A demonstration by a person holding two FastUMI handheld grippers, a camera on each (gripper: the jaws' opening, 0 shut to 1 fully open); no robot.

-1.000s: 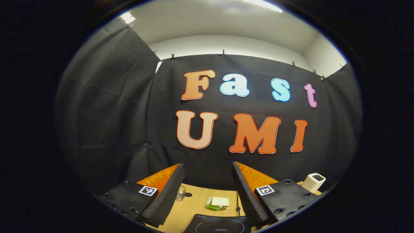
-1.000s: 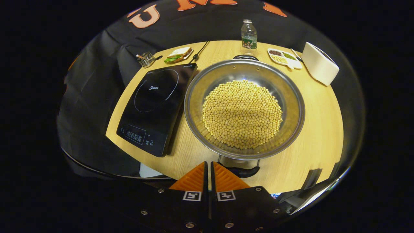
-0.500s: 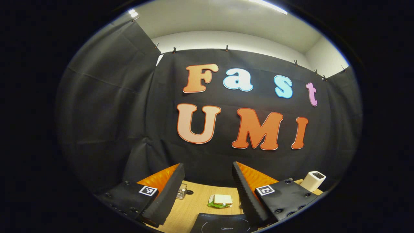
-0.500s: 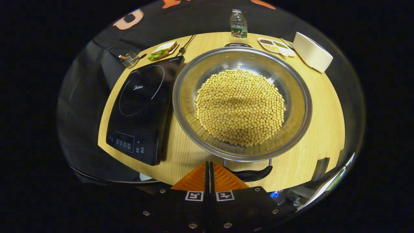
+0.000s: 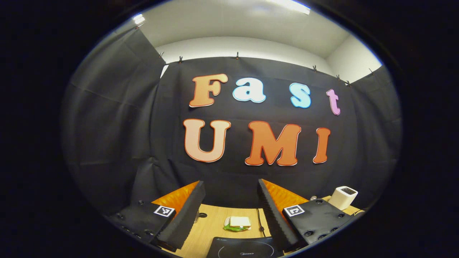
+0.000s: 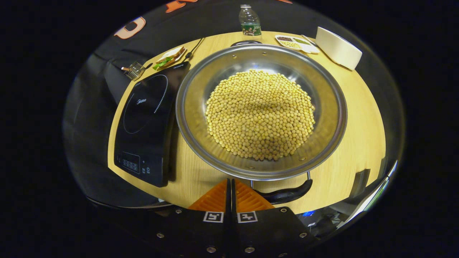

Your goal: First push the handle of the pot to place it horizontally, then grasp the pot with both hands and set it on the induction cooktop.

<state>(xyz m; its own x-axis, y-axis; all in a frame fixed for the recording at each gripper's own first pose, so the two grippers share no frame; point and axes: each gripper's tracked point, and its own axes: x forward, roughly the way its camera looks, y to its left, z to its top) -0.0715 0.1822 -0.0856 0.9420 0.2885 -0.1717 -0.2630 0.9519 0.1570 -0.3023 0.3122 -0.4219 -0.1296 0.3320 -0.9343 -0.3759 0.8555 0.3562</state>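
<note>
My right gripper (image 6: 230, 182) has its fingers pressed together on nothing, their tips at the near rim of the steel pot (image 6: 324, 118), just left of its black handle (image 6: 287, 195). The pot, heaped with soybeans (image 6: 260, 113), stands on the wooden table (image 6: 362, 143) beside the induction cooktop (image 6: 143, 118). My left gripper (image 5: 231, 204) is raised facing the booth wall, fingers spread wide around nothing, above the sandwich (image 5: 237, 223).

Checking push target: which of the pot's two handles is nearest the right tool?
The near handle, dark, right beside the shut right tool. The far handle sits across the pot by the bottle.
</note>
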